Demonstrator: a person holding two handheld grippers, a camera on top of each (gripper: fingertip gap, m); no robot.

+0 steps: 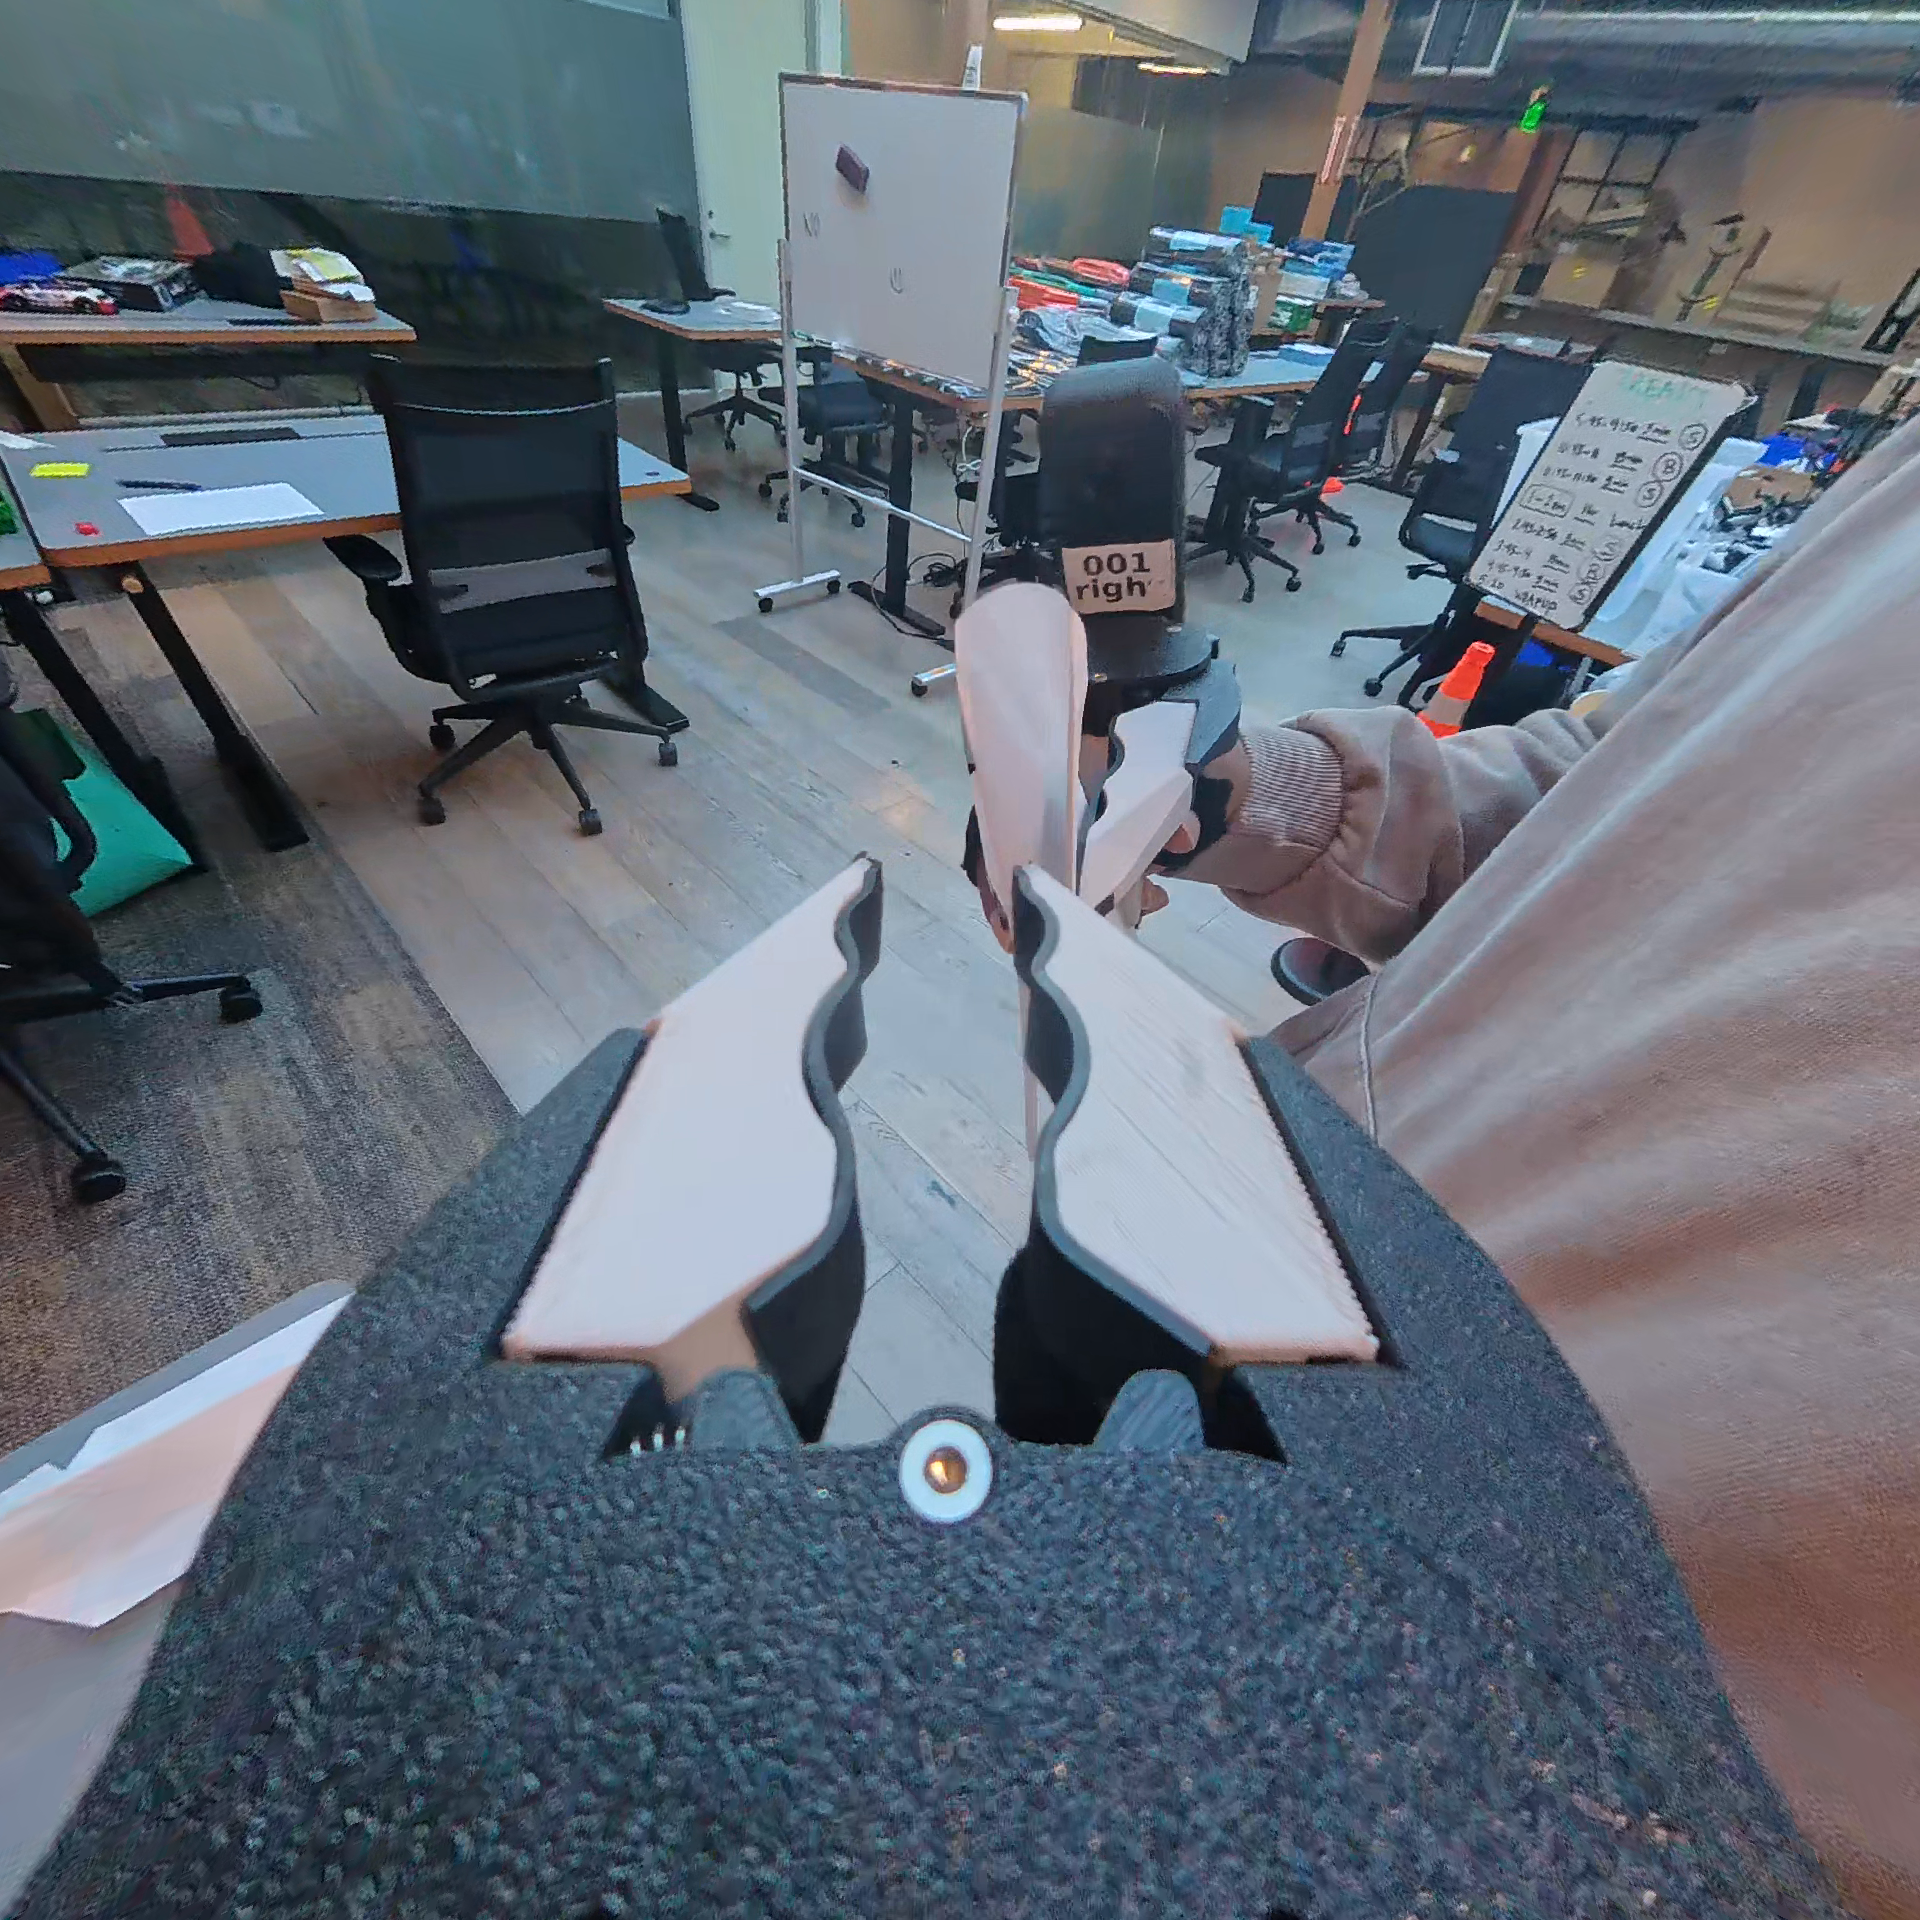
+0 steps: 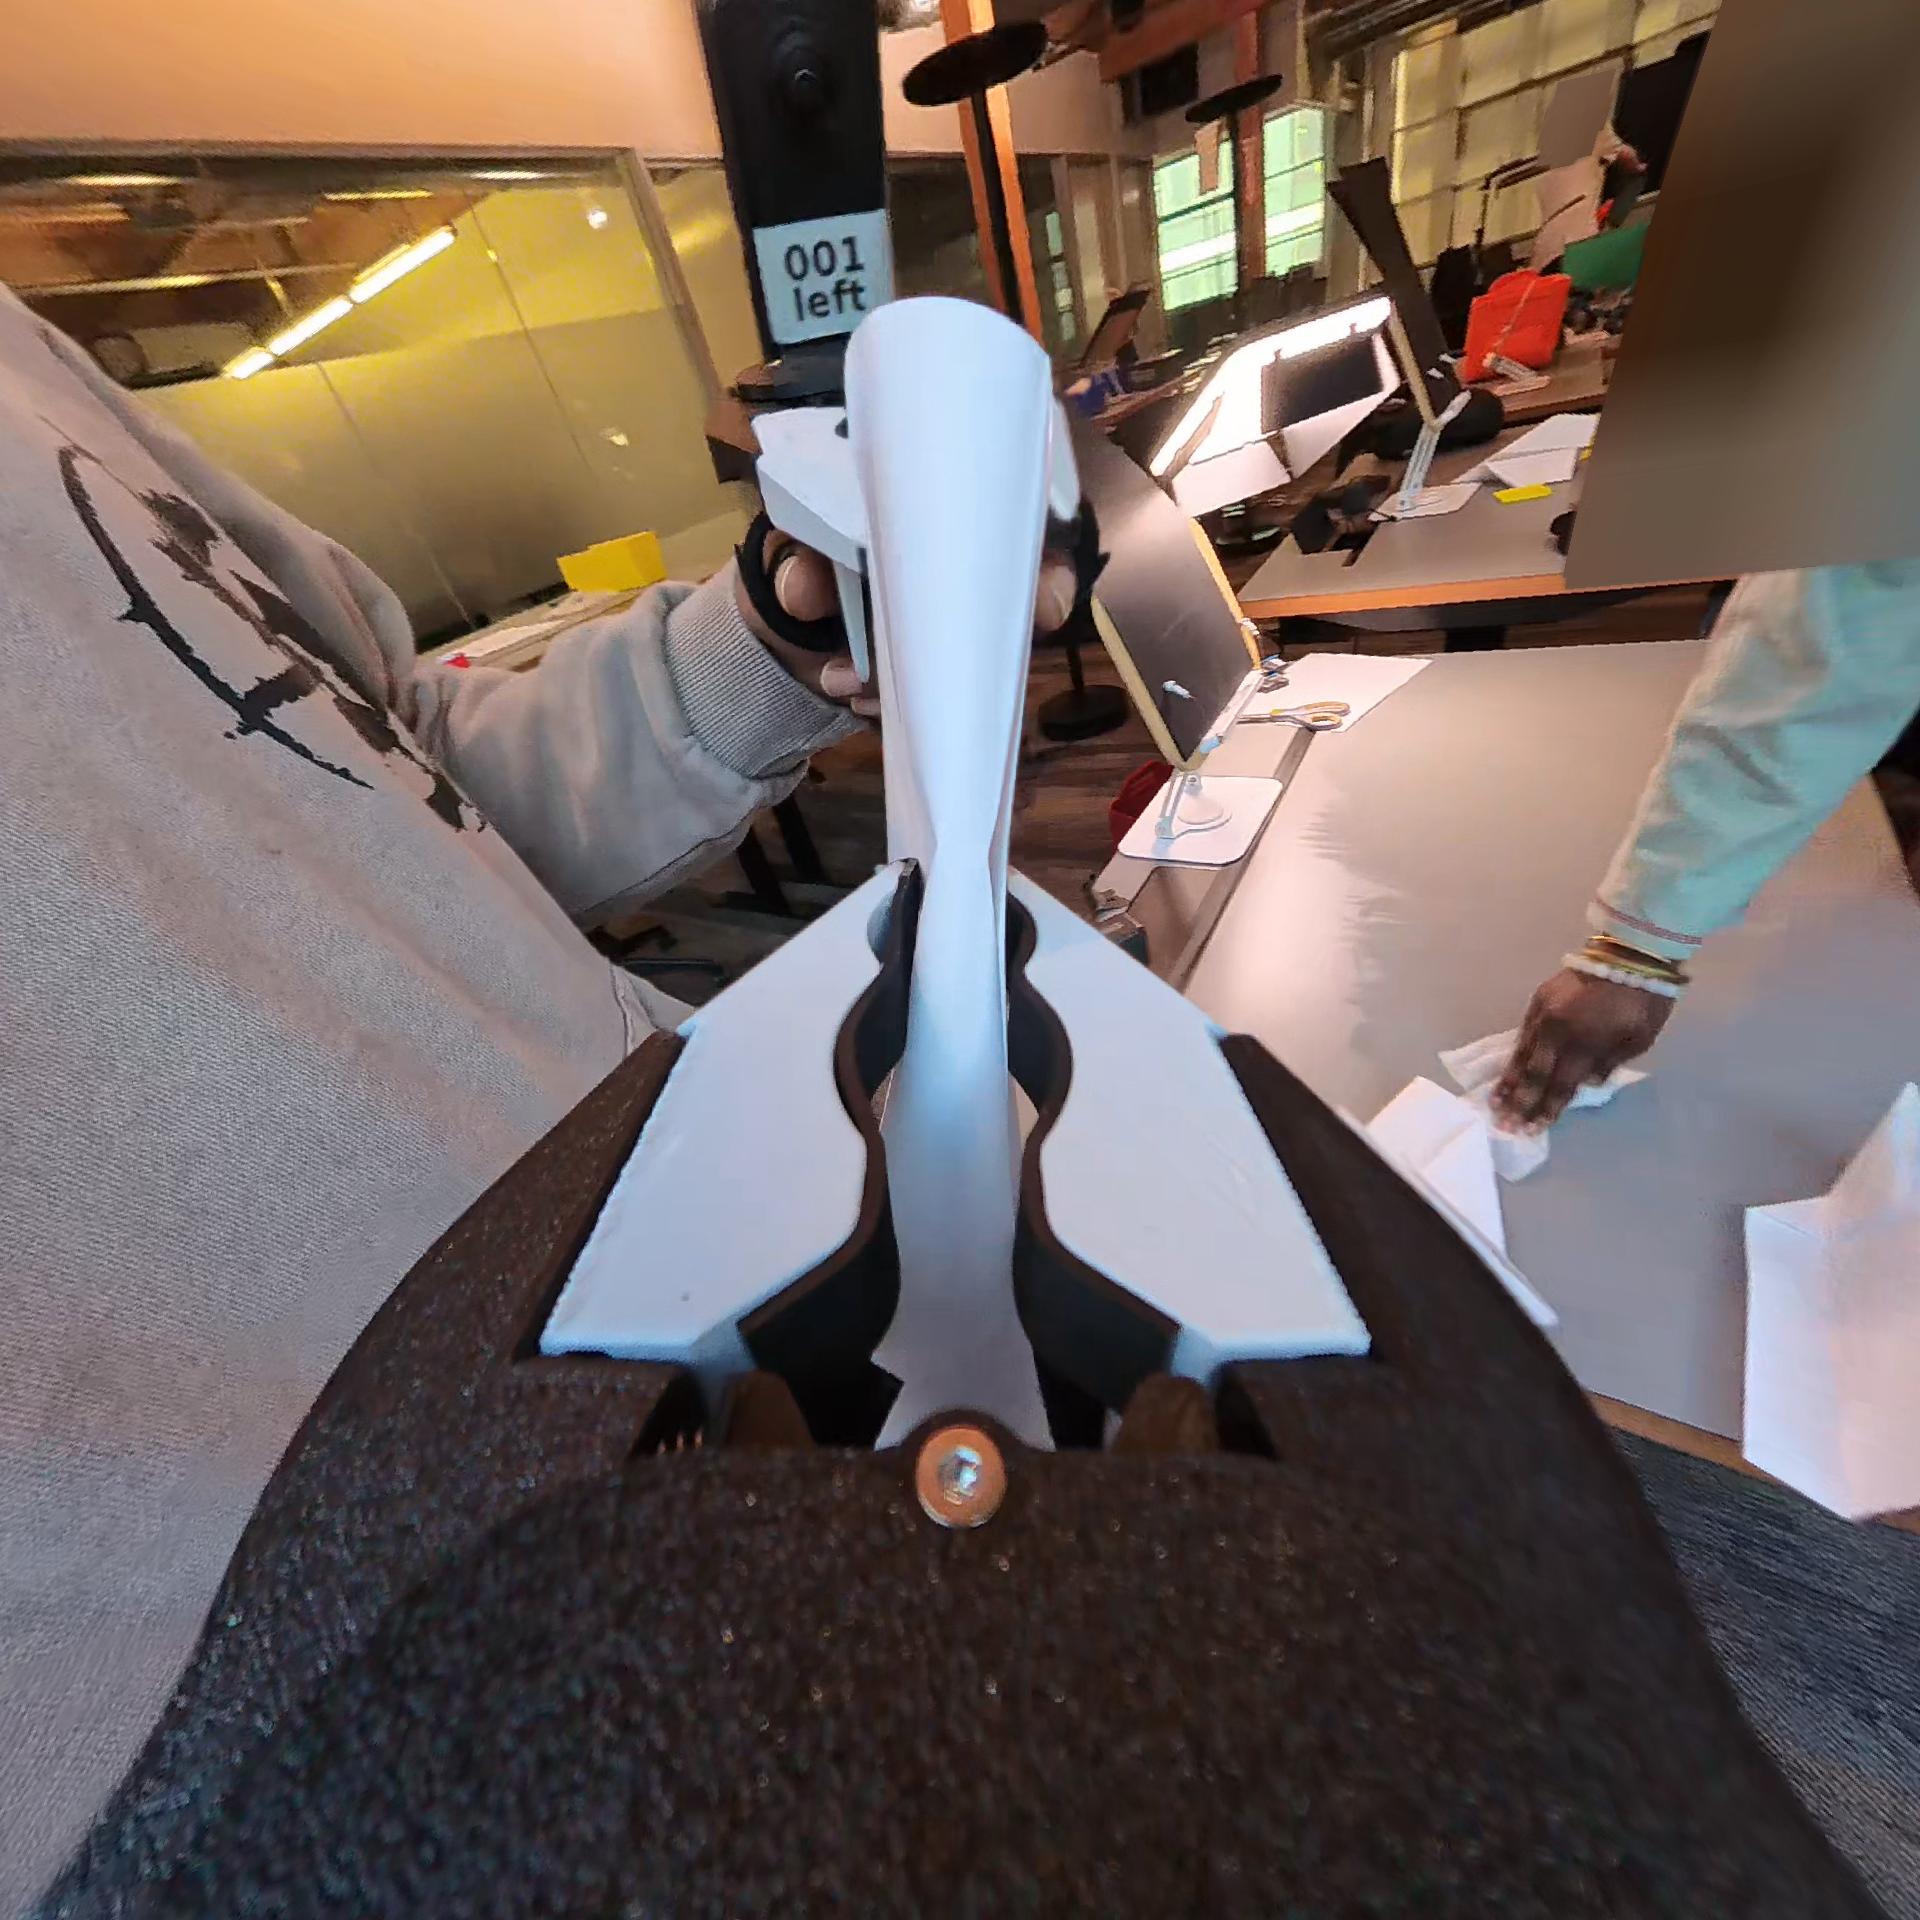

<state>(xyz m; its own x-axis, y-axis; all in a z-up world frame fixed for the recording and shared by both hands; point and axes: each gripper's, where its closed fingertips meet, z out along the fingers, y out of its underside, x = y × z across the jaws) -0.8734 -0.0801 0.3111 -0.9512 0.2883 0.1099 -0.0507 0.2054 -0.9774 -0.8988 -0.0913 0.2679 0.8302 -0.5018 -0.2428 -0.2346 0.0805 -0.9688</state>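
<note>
My right gripper (image 2: 958, 896) is shut on a curled white sheet of paper (image 2: 951, 582), which runs between its fingers and rises towards the left gripper. My left gripper (image 1: 945, 878) is open. The paper (image 1: 1023, 727) stands just beyond its right fingertip, and a thin edge of it hangs in the gap beside that finger. The right gripper (image 1: 1117, 883) faces the left one closely, held by a hand in a beige sleeve (image 1: 1340, 800). In the right wrist view, one of the left gripper's fingers (image 2: 805, 488) shows beside the paper; the other is hidden behind it.
A grey table (image 2: 1455, 935) lies to the right, where another person's hand (image 2: 1558, 1049) presses a tissue beside folded white paper (image 2: 1829, 1351) and scissors (image 2: 1299, 715). An office chair (image 1: 509, 582), desks (image 1: 208, 488), a whiteboard (image 1: 899, 229) and an orange cone (image 1: 1460, 686) stand on the wood floor. My right fingertips sit around 6 cm from my left ones.
</note>
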